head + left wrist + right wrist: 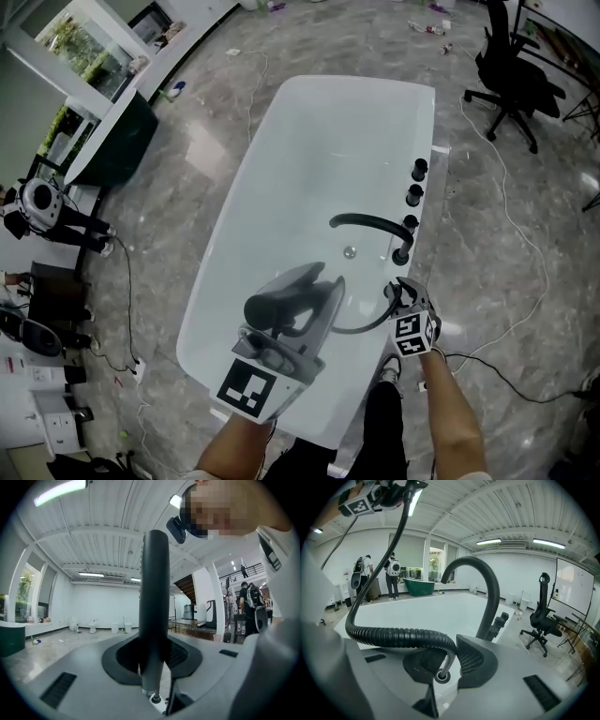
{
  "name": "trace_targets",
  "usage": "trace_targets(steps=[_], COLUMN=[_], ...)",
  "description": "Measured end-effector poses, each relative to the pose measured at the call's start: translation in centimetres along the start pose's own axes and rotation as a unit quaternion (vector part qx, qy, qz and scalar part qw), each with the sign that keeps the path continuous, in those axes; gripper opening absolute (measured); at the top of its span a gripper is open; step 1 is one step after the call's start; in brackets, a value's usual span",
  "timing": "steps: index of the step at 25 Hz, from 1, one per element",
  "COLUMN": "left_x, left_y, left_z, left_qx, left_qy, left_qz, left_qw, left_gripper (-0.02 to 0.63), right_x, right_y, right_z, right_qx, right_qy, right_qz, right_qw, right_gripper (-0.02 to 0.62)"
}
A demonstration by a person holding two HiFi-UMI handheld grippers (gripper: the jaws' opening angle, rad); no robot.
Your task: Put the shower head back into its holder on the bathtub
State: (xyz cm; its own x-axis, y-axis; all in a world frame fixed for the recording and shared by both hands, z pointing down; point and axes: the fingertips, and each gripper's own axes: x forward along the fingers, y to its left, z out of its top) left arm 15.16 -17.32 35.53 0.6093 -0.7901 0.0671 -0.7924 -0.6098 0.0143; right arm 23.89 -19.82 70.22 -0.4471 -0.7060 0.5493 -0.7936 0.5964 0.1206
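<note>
Carrying step: left gripper [152, 670] clamped on shower head [154, 597] above bathtub [309, 159], right gripper [440, 670] pinching hose [393, 637] at bathtub rim; next likely lowering head into rim holder, feeding hose down

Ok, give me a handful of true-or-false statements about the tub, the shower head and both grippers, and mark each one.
1. The left gripper is clamped on the shower head, which stands upright between its jaws. True.
2. The shower head sits in its holder on the tub rim. False: it is up in the left gripper, over the bathtub.
3. The right gripper has the black ribbed hose between its jaws. True.
4. The faucet spout is white. False: the spout is black.
5. An office chair stands on the floor beside the bathtub. True.
</note>
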Motion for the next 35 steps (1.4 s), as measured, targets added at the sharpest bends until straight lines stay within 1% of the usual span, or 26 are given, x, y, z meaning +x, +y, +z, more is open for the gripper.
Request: trace_targets(steps=[6, 9, 12, 16, 20, 26, 32, 35], left_x=[2.1, 2.4, 2.7, 2.6, 2.5, 2.7, 3.7, 4.2], left_y=[-0.9, -0.8, -0.7, 0.0, 0.6, -0.5, -1.8, -2.7], left_z=[-1.5, -2.0, -1.8, -1.5, -0.2, 1.5, 1.0, 0.4], left_qx=[0.003, -0.001, 0.005, 0.012, 0.014, 0.014, 0.004, -0.003], left_qy=[-0.002, 0.0, -0.005, -0.008, -0.018, -0.037, -0.034, -0.032], left_qz=[-0.029, -0.035, -0.037, -0.033, -0.03, -0.051, -0.073, -0.085], left_qw=[0.9996, 0.9994, 0.9993, 0.9994, 0.9993, 0.9979, 0.9968, 0.9959], left_gripper=[0.106, 0.106, 0.106, 0.106, 0.106, 0.106, 0.106, 0.106], right_x=[2.6, 3.2, 3.9, 4.7, 5.1, 5.3, 4.7, 3.6], right_y=[1.1, 1.4, 1.4, 2.3, 2.9, 3.4, 2.7, 2.7], right_z=[-3.7, -5.4, -6.5, -7.7, -9.4, -11.2, -11.6, -11.5], right_qx=[0.01, 0.013, 0.012, -0.007, -0.022, -0.051, -0.024, -0.007], right_qy=[0.019, 0.031, 0.04, 0.065, 0.096, 0.122, 0.128, 0.122], right_qz=[0.005, 0.011, 0.016, 0.029, 0.037, 0.044, 0.035, 0.03], right_qw=[1.0, 0.999, 0.999, 0.997, 0.994, 0.99, 0.991, 0.992], right_gripper=[0.071, 0.071, 0.071, 0.071, 0.072, 0.072, 0.072, 0.072])
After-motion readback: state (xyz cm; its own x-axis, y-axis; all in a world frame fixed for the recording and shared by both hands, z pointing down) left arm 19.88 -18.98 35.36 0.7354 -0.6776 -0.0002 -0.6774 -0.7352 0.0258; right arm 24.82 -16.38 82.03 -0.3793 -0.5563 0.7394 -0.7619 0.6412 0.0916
